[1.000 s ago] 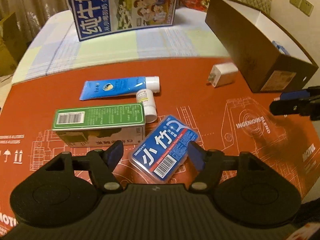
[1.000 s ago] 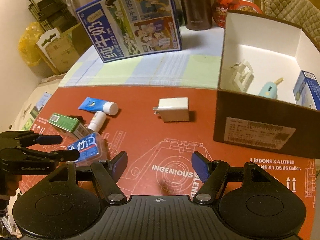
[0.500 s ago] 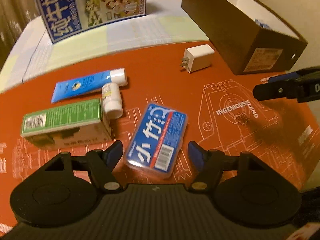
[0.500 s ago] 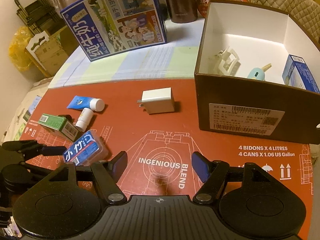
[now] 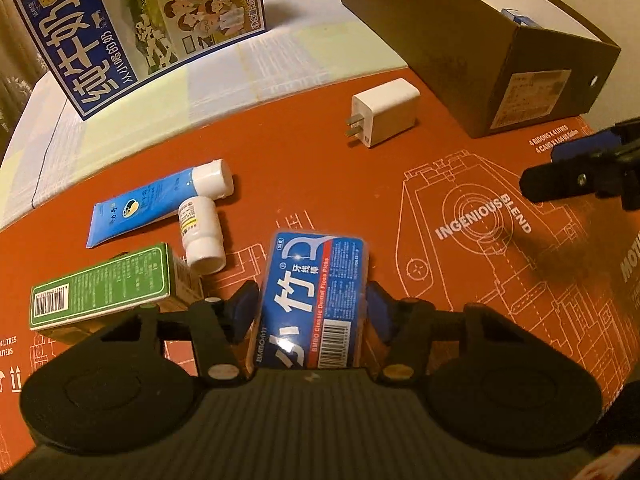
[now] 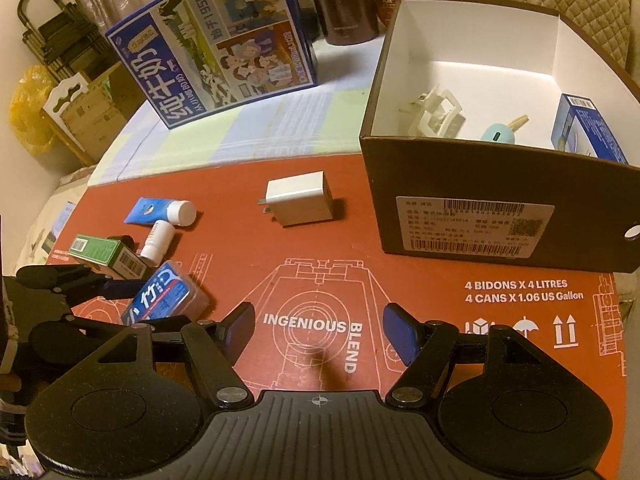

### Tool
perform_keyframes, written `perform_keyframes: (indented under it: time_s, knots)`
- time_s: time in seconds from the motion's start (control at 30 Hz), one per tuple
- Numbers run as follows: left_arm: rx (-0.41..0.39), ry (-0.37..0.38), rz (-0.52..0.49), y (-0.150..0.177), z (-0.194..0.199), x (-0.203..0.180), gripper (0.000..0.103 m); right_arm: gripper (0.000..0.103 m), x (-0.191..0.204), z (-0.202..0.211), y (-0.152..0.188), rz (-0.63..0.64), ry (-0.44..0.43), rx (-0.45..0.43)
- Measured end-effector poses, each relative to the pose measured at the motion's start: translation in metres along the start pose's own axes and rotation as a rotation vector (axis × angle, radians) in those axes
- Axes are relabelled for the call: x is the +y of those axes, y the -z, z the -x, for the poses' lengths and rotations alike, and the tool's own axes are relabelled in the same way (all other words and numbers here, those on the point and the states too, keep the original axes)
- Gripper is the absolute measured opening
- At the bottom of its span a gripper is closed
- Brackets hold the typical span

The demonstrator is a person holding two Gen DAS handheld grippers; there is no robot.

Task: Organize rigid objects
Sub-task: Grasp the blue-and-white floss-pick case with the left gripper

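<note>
The floss pick case [image 5: 316, 300] lies flat on the red mat [image 5: 460, 280], just right of the green carton [image 5: 100, 284]. The left gripper [image 5: 312, 312] has just been closing; its pads flank the case's long sides, seemingly touching. The smooth plastic may slip or skew and nudge the pill bottle [image 5: 200, 232]. The right gripper [image 6: 318, 332] hangs spread, empty.

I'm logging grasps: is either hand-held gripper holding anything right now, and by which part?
The left hand-held gripper has just been closing on the floss pick box, pads at its two long sides, near end. The right hand-held gripper holds nothing.
</note>
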State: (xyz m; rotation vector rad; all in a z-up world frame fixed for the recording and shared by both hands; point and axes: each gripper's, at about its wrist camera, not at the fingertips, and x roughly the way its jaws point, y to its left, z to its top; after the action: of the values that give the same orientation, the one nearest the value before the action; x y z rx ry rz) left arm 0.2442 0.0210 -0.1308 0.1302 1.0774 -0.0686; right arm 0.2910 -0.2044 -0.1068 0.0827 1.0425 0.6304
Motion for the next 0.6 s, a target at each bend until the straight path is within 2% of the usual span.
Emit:
perform_keyframes:
  time_s: [0.17,0.4,0.53,0.6]
  knots:
    - [-0.033,-0.006,0.020,-0.011,0.005,0.000,0.054,0.068,0.005,-0.002,-0.001,0.012,-0.009,-0.031]
    - [-0.073,-0.013,0.123,-0.041,0.015,0.015,0.054,0.067,0.020,-0.012,-0.011,0.065,-0.005,-0.118]
    - [-0.088,-0.031,0.141,-0.057,0.016,0.022,0.054,0.053,0.030,-0.022,-0.017,0.098,0.016,-0.151]
    - [-0.085,-0.036,0.150,-0.063,0.012,0.025,0.054,0.049,0.032,-0.028,-0.021,0.095,0.031,-0.160]
